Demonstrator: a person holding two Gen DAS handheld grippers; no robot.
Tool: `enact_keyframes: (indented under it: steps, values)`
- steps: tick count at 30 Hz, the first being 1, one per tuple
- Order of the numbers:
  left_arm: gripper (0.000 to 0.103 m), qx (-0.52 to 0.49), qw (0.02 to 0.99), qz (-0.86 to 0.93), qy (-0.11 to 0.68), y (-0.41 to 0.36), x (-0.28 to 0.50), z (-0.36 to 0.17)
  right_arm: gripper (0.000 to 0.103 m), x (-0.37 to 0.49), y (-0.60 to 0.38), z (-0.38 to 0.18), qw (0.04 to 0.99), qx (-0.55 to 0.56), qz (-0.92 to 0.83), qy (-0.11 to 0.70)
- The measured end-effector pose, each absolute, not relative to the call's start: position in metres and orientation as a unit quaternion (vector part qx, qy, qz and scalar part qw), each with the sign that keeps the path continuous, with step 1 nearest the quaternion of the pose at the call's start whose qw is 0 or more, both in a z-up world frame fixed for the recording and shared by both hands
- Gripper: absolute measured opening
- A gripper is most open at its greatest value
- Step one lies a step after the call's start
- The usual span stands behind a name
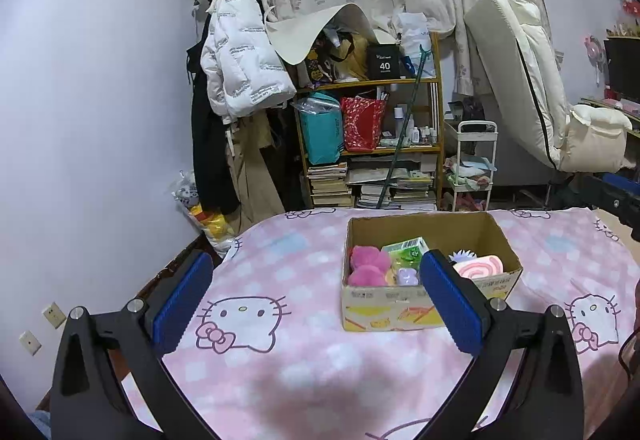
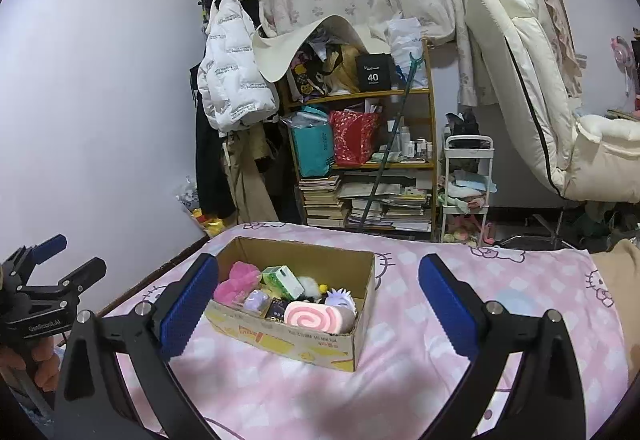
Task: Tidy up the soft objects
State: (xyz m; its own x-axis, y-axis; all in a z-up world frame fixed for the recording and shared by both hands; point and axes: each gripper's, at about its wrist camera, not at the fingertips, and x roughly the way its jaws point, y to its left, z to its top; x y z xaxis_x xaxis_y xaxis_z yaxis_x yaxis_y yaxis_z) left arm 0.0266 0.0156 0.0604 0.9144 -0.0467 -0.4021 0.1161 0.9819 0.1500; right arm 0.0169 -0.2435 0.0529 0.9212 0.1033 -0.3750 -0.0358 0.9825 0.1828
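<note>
A cardboard box [image 1: 400,304] [image 2: 296,344] sits on the pink Hello Kitty bedspread [image 1: 280,264] [image 2: 500,280]. It holds a pink fuzzy toy [image 1: 368,266] [image 2: 236,282], a green tissue pack [image 1: 406,250] [image 2: 284,282], a small purple item [image 1: 407,276] [image 2: 256,300] and a pink swirl roll pillow [image 1: 480,268] [image 2: 316,316]. My left gripper [image 1: 316,300] is open and empty, in front of the box. My right gripper [image 2: 320,304] is open and empty, its fingers either side of the box view. The left gripper also shows at the left edge of the right wrist view [image 2: 44,280].
Beyond the bed stand a cluttered wooden shelf [image 1: 372,119] [image 2: 368,143], a coat rack with a white jacket [image 1: 240,51] [image 2: 232,67], a small white cart [image 1: 472,163] [image 2: 466,187] and a cream reclining chair [image 1: 532,79] [image 2: 560,111].
</note>
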Motion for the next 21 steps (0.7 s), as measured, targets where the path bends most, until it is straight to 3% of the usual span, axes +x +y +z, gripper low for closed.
enact_keyframes:
  steps: [8, 21]
  values:
    - [0.102, 0.089, 0.976, -0.034, 0.197, 0.017, 0.021, 0.046, 0.103, 0.003, -0.247, 0.038, 0.982, 0.080, 0.034, 0.165]
    - [0.102, 0.084, 0.974, -0.036, 0.207, 0.016, 0.031, 0.030, 0.103, 0.021, -0.248, 0.017, 0.976, 0.085, 0.031, 0.199]
